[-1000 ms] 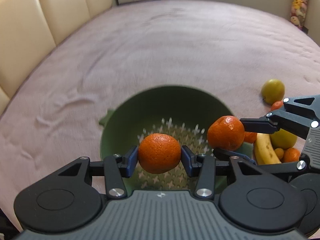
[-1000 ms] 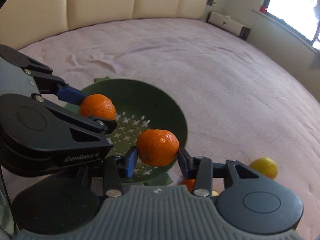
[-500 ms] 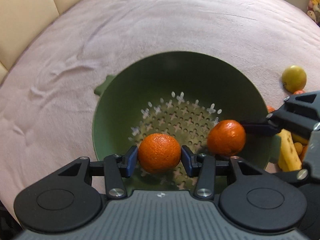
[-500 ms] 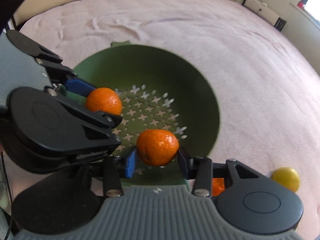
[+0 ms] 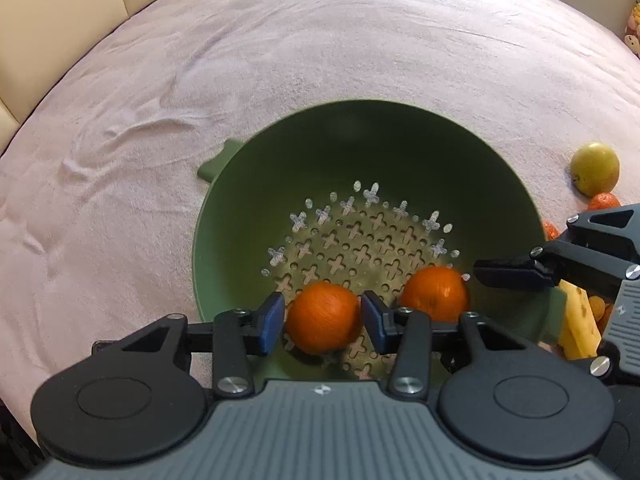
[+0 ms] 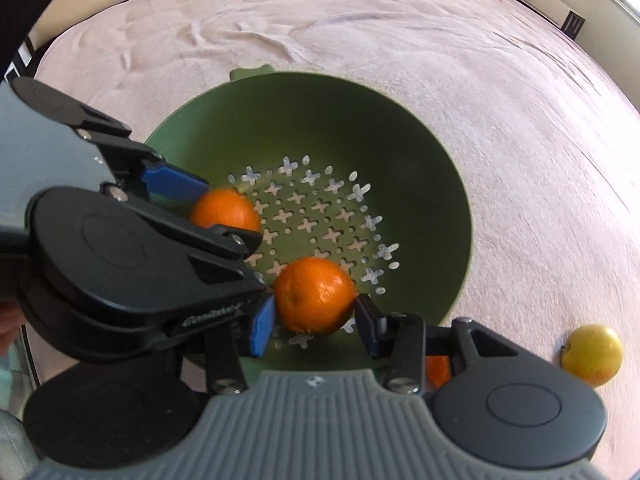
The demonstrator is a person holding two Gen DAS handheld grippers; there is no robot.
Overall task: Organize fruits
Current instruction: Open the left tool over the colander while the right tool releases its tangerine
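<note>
Both grippers hang over the green colander [image 5: 256,200], which sits on the pink bedspread [image 5: 360,40]. The left gripper [image 5: 322,319] has its blue pads spread, with a narrow gap visible on each side of the first tangerine [image 5: 322,318], which lies between them low in the bowl over the cross-shaped holes. The right gripper [image 6: 314,312] also stands apart: the second tangerine [image 6: 314,294] lies between its pads, the left pad close to the fruit and the right one just clear of the peel. From the left wrist view this second tangerine [image 5: 434,294] lies just right of the first, near the colander's wall. Outside the bowl, to the right, a yellow-green apple [image 5: 595,173] rests on the bedspread, with a banana [image 5: 578,328] and more small orange fruit nearby.
</note>
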